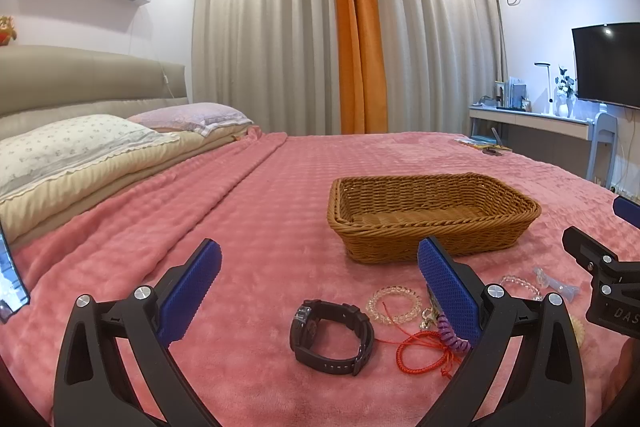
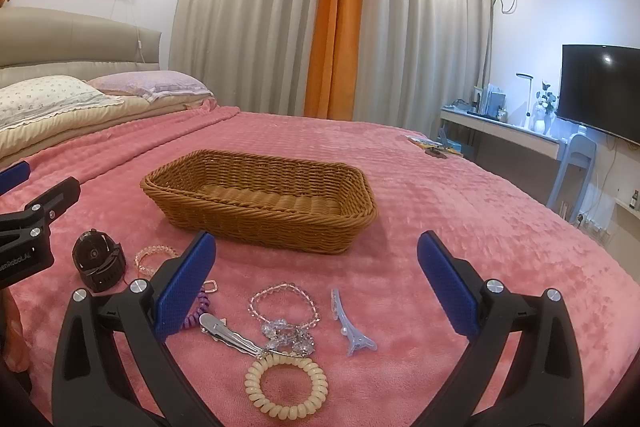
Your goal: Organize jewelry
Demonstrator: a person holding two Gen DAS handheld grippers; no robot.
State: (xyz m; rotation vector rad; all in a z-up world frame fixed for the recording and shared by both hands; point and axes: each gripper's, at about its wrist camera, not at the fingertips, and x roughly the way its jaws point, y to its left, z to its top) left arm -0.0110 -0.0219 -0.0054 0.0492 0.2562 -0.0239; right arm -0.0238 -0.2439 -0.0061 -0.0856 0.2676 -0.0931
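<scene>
A brown wicker basket (image 1: 432,215) (image 2: 260,199) stands empty on the pink bedspread. In front of it lie a black watch (image 1: 332,337) (image 2: 98,259), a clear bead bracelet (image 1: 394,305) (image 2: 154,259), a red cord (image 1: 426,353) and a purple coil tie (image 1: 452,333) (image 2: 196,315). The right wrist view adds a second bead bracelet (image 2: 284,303), a silver clip (image 2: 230,333), a cream coil tie (image 2: 286,385) and a blue hair clip (image 2: 350,323). My left gripper (image 1: 320,263) is open above the watch. My right gripper (image 2: 316,255) is open above the bracelet and clips.
Pillows (image 1: 80,143) and a padded headboard (image 1: 80,79) lie to the left. Grey and orange curtains (image 1: 344,35) hang behind the bed. A desk (image 2: 500,131), a chair (image 2: 572,163) and a TV (image 2: 600,87) stand at the right. Small items (image 2: 430,145) rest at the bed's far corner.
</scene>
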